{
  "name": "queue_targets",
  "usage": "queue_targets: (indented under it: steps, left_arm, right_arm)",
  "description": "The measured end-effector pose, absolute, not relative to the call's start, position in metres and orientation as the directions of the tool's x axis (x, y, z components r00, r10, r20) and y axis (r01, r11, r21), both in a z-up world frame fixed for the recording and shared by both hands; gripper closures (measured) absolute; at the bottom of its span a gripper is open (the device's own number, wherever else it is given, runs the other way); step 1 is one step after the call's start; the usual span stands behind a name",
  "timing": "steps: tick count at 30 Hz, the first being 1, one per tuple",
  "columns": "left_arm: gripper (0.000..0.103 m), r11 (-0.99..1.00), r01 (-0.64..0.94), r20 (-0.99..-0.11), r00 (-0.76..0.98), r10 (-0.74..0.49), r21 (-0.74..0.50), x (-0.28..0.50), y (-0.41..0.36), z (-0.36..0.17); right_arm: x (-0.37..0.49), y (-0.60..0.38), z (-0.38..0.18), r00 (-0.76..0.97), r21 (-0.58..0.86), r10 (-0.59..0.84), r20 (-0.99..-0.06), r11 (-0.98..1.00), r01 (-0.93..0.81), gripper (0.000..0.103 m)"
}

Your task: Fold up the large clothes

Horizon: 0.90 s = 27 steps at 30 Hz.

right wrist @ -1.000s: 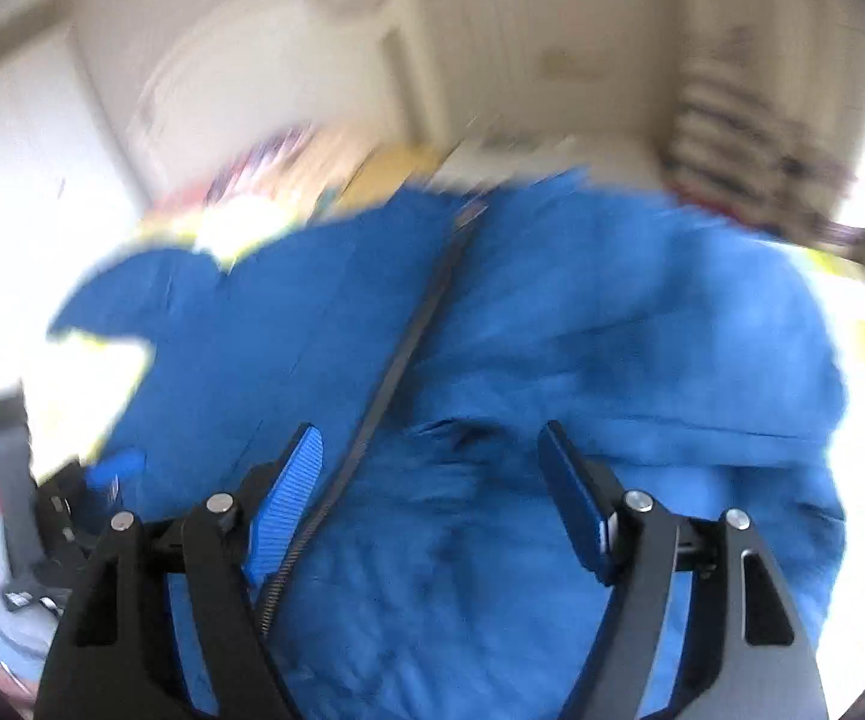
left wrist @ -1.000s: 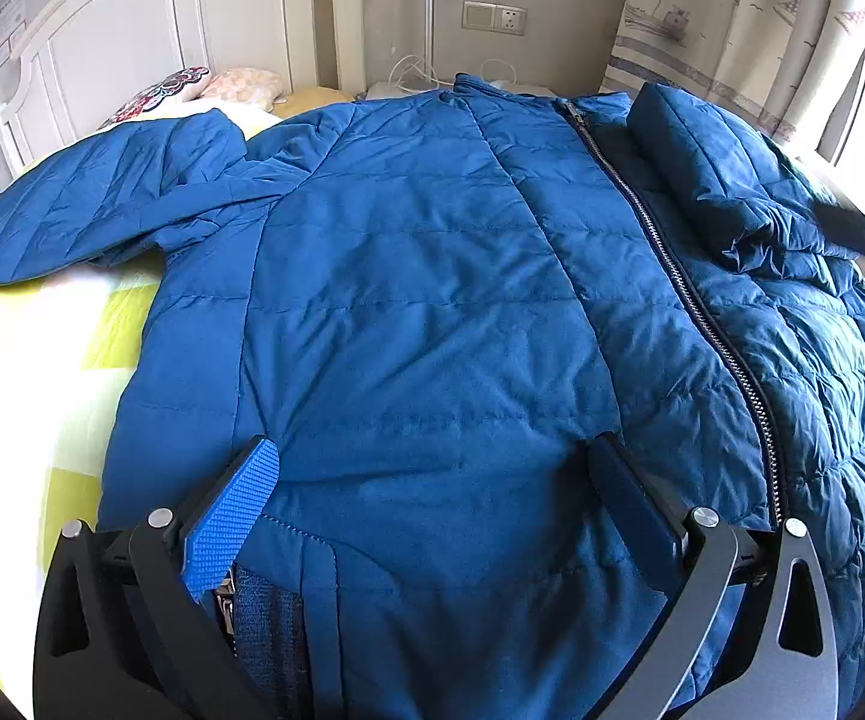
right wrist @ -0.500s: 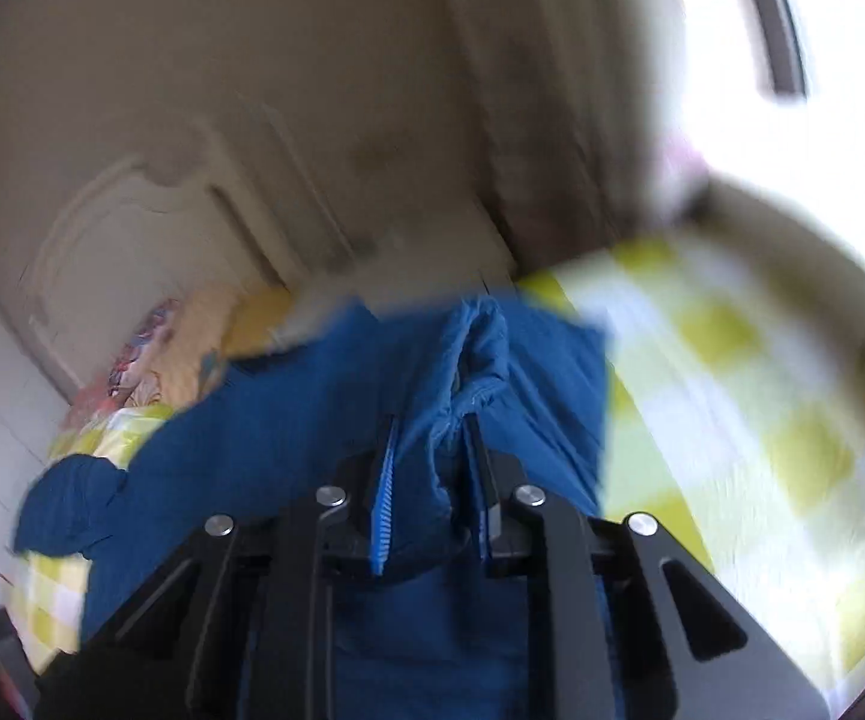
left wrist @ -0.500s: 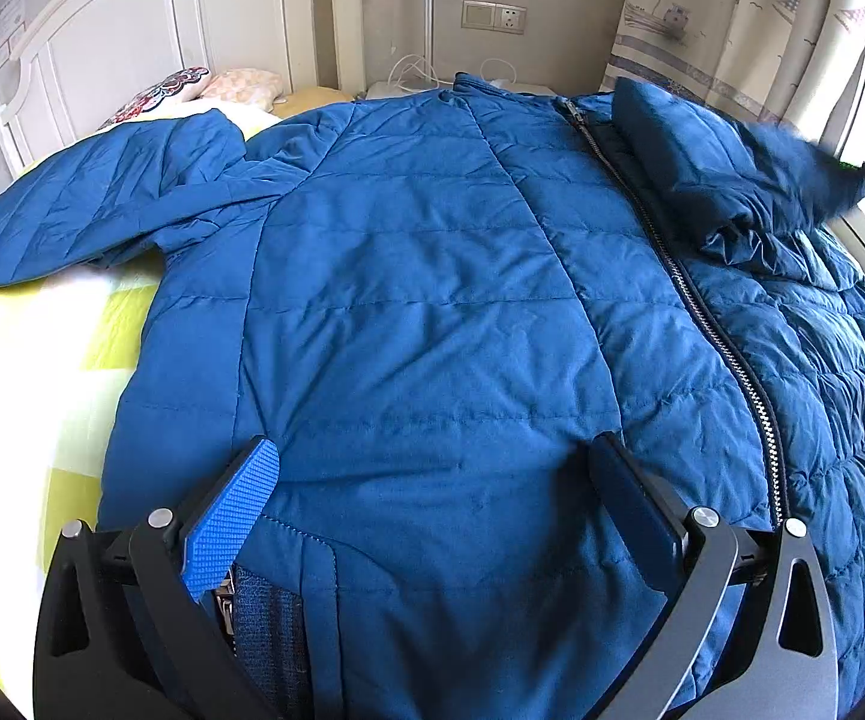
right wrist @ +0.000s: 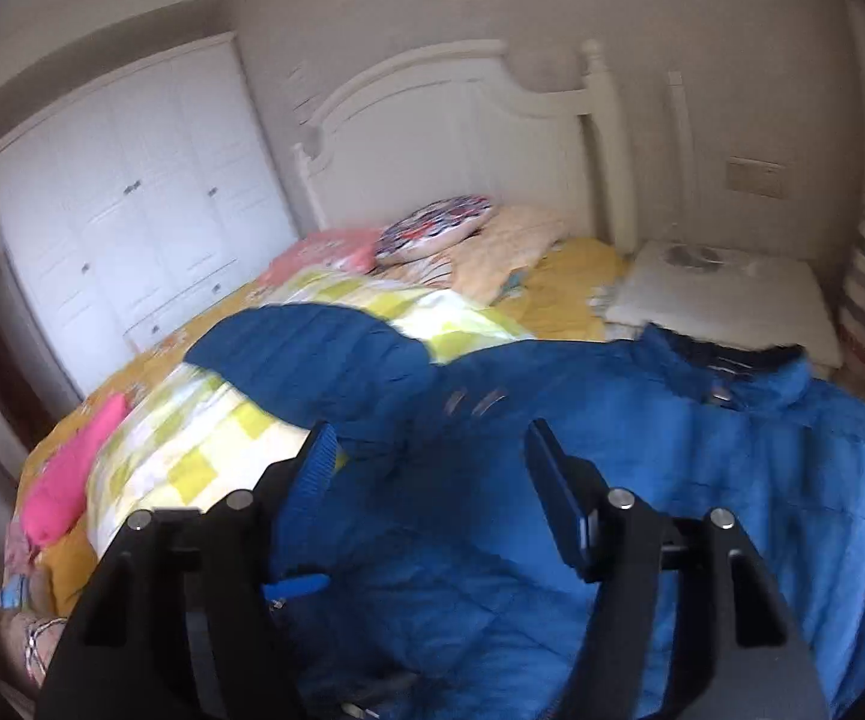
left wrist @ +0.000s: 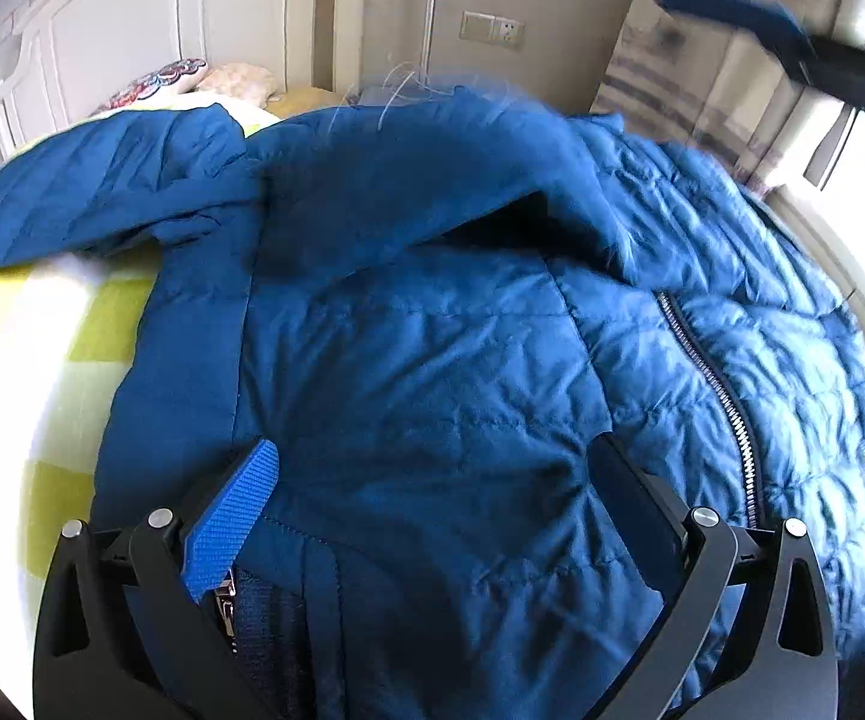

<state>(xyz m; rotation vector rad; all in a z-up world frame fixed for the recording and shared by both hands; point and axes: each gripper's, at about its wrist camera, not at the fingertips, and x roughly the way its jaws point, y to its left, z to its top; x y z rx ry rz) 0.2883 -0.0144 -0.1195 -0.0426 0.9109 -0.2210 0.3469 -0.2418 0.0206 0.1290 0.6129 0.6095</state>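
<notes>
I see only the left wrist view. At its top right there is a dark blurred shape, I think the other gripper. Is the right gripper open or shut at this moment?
Observer: Open. In the right wrist view the right gripper has its fingers wide apart and grips nothing.
Operator: Where does it point?
Observer: Over the blue jacket, toward the white headboard.
Operator: I cannot find the collar in my view. Do you see it?
Observer: Yes, the collar lies just in front of a white folded thing beside the headboard.
Operator: Is anything else near the jacket?
Observer: A pink roll lies at the far left of the checked bedcover, apart from the jacket.
</notes>
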Motion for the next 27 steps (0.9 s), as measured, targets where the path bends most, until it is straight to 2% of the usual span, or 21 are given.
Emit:
queue_targets:
  steps: [2, 5, 8, 11, 14, 17, 18, 21, 24, 25, 26, 27]
  left_arm:
    - [0.004, 0.971, 0.173, -0.771, 0.591, -0.237, -0.166, 0.289, -0.009, -0.118]
    - [0.004, 0.963, 0.178, -0.766, 0.584, -0.269, -0.202, 0.290, -0.005, -0.118]
    - [0.004, 0.956, 0.182, -0.764, 0.574, -0.294, -0.230, 0.290, -0.002, -0.117]
    - [0.004, 0.939, 0.180, -0.766, 0.542, -0.344, -0.294, 0.296, 0.003, -0.112]
    - [0.004, 0.865, 0.133, -0.730, 0.483, -0.483, -0.484, 0.313, 0.020, -0.107]
    - [0.004, 0.723, 0.036, -0.641, 0.436, -0.632, -0.689, 0.338, 0.035, -0.112]
    - [0.004, 0.647, -0.005, -0.585, 0.434, -0.686, -0.763, 0.350, 0.039, -0.117]
    - [0.004, 0.516, -0.120, -0.504, 0.483, -0.716, -0.848, 0.377, 0.047, -0.129]
    - [0.006, 0.453, -0.220, -0.496, 0.529, -0.688, -0.864, 0.398, 0.049, -0.136]
    - [0.007, 0.460, -0.237, -0.509, 0.540, -0.670, -0.856, 0.406, 0.047, -0.136]
    - [0.017, 0.476, -0.261, -0.534, 0.553, -0.640, -0.840, 0.410, 0.046, -0.135]
    - [0.039, 0.494, -0.282, -0.559, 0.561, -0.611, -0.823, 0.412, 0.046, -0.135]
  right_arm:
    - [0.343, -0.273, 0.011, 0.688, 0.323, 0.520, -0.506, 0.854, -0.408, 0.039]
    - [0.330, -0.331, -0.011, 0.740, 0.310, 0.359, -0.569, 0.927, -0.212, 0.039]
    - [0.321, -0.376, -0.041, 0.740, 0.224, 0.177, -0.649, 0.974, -0.036, 0.039]
    - [0.328, -0.414, -0.091, 0.656, 0.091, 0.001, -0.755, 0.991, 0.103, 0.039]
    - [0.326, -0.433, -0.101, 0.659, 0.166, 0.061, -0.749, 0.981, 0.099, 0.039]
    - [0.326, -0.433, -0.103, 0.666, 0.172, 0.070, -0.743, 0.981, 0.088, 0.037]
    - [0.328, -0.433, -0.106, 0.670, 0.180, 0.076, -0.739, 0.980, 0.088, 0.037]
    - [0.325, -0.438, -0.107, 0.679, 0.211, 0.100, -0.728, 0.974, 0.084, 0.037]
    - [0.324, -0.434, -0.108, 0.683, 0.217, 0.104, -0.723, 0.973, 0.081, 0.037]
    - [0.322, -0.435, -0.108, 0.684, 0.218, 0.106, -0.722, 0.973, 0.080, 0.037]
    - [0.322, -0.433, -0.108, 0.684, 0.220, 0.107, -0.722, 0.972, 0.080, 0.037]
    - [0.322, -0.433, -0.108, 0.684, 0.223, 0.110, -0.721, 0.971, 0.080, 0.037]
